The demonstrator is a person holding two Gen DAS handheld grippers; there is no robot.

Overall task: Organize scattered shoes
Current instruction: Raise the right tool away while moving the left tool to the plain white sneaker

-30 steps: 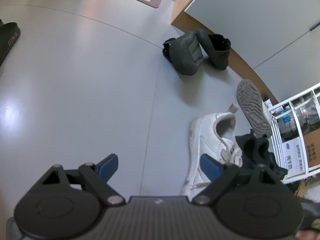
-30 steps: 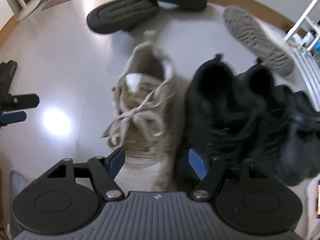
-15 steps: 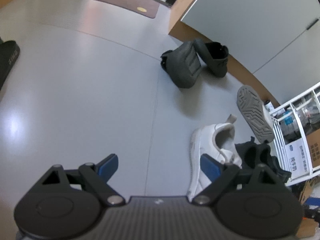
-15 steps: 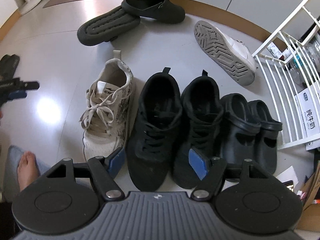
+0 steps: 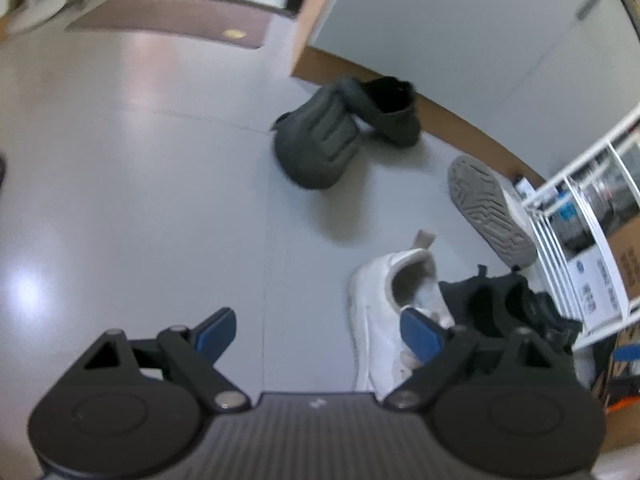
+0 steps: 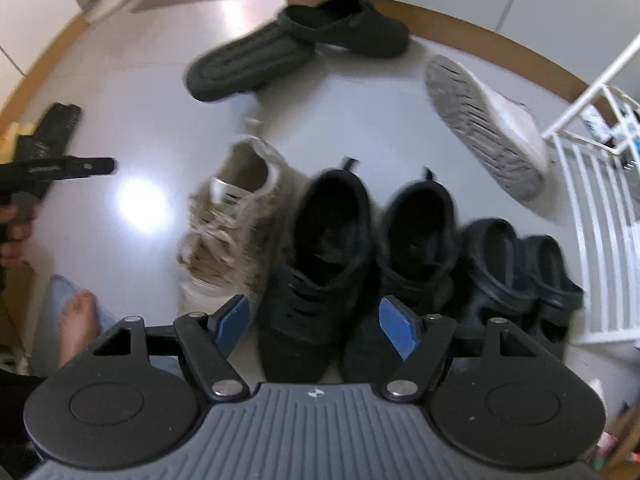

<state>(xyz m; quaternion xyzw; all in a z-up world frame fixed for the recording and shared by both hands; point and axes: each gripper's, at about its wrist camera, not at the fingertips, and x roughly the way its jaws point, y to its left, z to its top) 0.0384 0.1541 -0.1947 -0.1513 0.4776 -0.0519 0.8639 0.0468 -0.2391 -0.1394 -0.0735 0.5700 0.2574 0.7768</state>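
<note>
A row of shoes stands on the grey floor: a white sneaker [image 6: 232,216], two black sneakers [image 6: 320,256], two black clogs [image 6: 516,272]. A second white sneaker [image 6: 484,124] lies on its side, sole showing, by the rack. Two dark grey slippers [image 6: 256,64] lie near the wall, one overturned. My right gripper [image 6: 314,320] is open and empty above the black sneakers' toes. My left gripper [image 5: 320,332] is open and empty, above bare floor left of the white sneaker [image 5: 384,312]. The slippers [image 5: 320,144] lie ahead of it.
A white wire rack [image 6: 592,216] stands at the right, with a cardboard box [image 5: 628,256] behind it. A wooden baseboard [image 5: 460,116] runs along the wall. A brown mat [image 5: 168,20] lies far back. A bare foot [image 6: 78,320] and a black slide [image 6: 48,136] are at the left.
Both grippers have pulled back and up from the shoe row, then shifted slightly; the right one left the white sneaker set beside the black pair. Both stay open.
</note>
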